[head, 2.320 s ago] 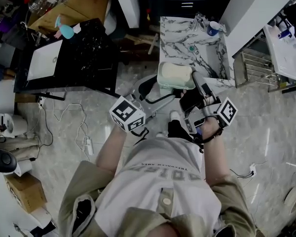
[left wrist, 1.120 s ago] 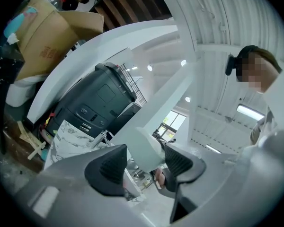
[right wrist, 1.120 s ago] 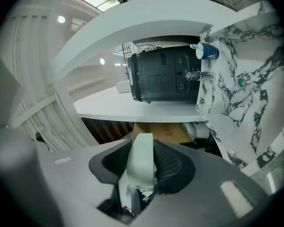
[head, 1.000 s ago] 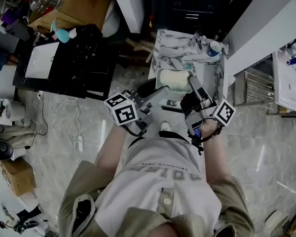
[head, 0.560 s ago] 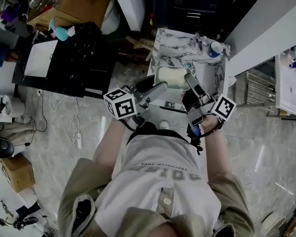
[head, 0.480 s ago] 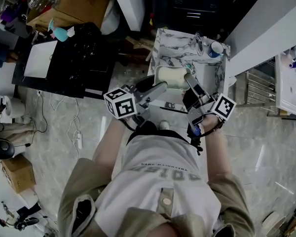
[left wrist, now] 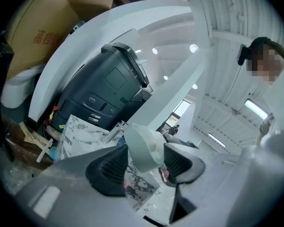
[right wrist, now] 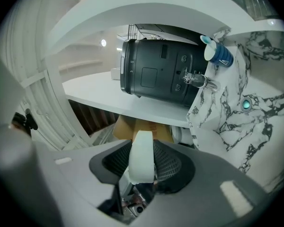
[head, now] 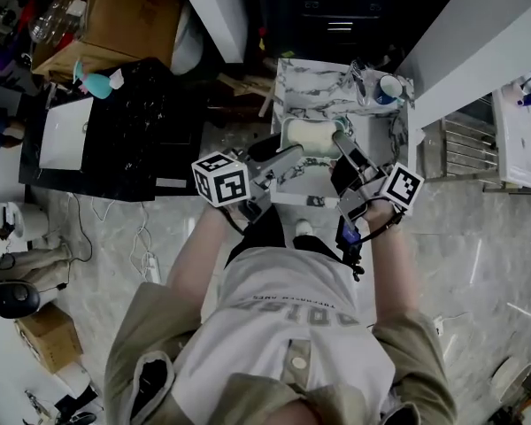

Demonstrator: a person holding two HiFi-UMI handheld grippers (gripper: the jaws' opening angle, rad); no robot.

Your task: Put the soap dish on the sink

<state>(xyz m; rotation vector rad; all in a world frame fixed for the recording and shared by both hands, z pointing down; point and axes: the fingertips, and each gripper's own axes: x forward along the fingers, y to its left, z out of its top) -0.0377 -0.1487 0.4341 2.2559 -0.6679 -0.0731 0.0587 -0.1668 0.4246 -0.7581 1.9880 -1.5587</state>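
Observation:
The soap dish point(head: 311, 135) is a pale, rounded-rectangle tray, held between my two grippers above the near part of the marble sink point(head: 314, 87). My left gripper point(head: 286, 154) grips its left rim; in the left gripper view the dish point(left wrist: 143, 148) sits pinched between the ribbed dark pads point(left wrist: 110, 167). At the dish's right end, my right gripper point(head: 342, 143) is shut on the rim. In the right gripper view that rim point(right wrist: 142, 160) stands edge-on between the pads point(right wrist: 168, 167). The marble basin point(right wrist: 236, 122) with its drain point(right wrist: 246, 104) lies ahead on the right.
A chrome faucet point(head: 357, 67) and a blue-and-white cup point(head: 389, 88) stand at the sink's far right. A dark appliance point(right wrist: 161, 74) sits behind the sink. A black counter with a white basin point(head: 66, 131) and a cardboard box point(head: 115, 11) lie left; white counters rise at right.
Both grippers have carried the dish away from the person's body, from beyond the sink's near edge to over the marble sink, and slightly lower. Both grips on the dish are unchanged.

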